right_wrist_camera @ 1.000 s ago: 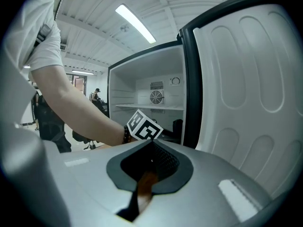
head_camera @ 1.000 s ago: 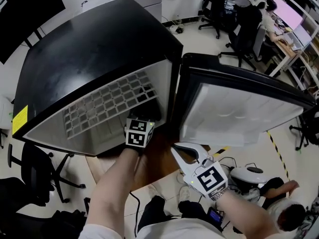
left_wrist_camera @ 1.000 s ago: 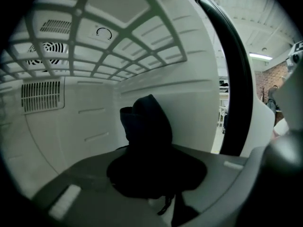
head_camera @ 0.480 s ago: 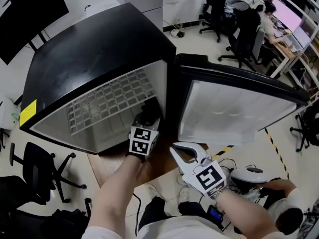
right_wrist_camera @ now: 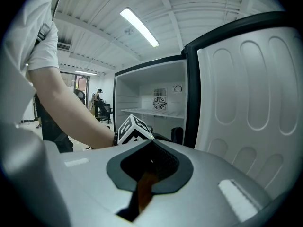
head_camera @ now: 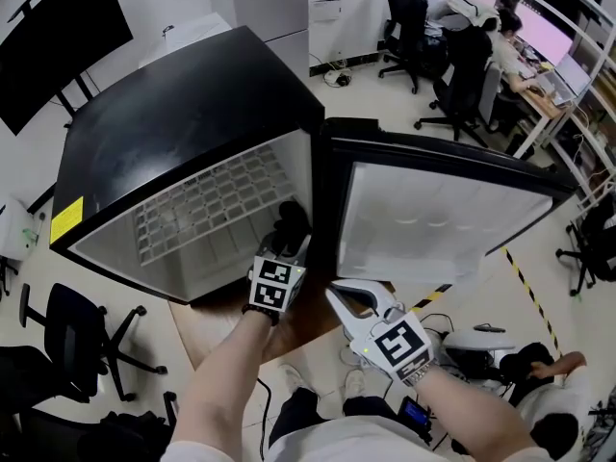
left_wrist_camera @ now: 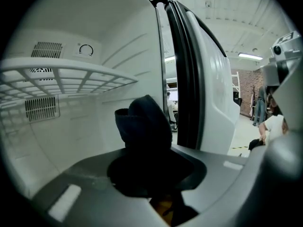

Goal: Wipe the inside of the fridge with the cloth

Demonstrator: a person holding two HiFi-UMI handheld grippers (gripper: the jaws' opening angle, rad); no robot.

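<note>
The black fridge (head_camera: 183, 123) stands open, its white-lined door (head_camera: 433, 219) swung out to the right. My left gripper (head_camera: 288, 241) reaches into the opening near the right inner wall and is shut on a dark bunched cloth (head_camera: 291, 216). In the left gripper view the cloth (left_wrist_camera: 144, 124) sticks up from the left gripper (left_wrist_camera: 151, 160), close to the hinge side wall. My right gripper (head_camera: 339, 296) hangs outside, below the door, shut with nothing in it. The right gripper (right_wrist_camera: 150, 162) looks at the fridge (right_wrist_camera: 156, 103), the left gripper's marker cube (right_wrist_camera: 134, 129) and the cloth (right_wrist_camera: 176, 135).
A white wire shelf (left_wrist_camera: 71, 79) crosses the upper interior, with a dial (left_wrist_camera: 86, 50) and vents on the back wall. The door's inner liner (right_wrist_camera: 255, 108) stands close on the right. Office chairs (head_camera: 77, 325) and seated people (head_camera: 500, 27) surround the fridge.
My left gripper with the cloth has drawn a little toward the front of the opening along the right wall. The head view has shifted. The right gripper stays much the same.
</note>
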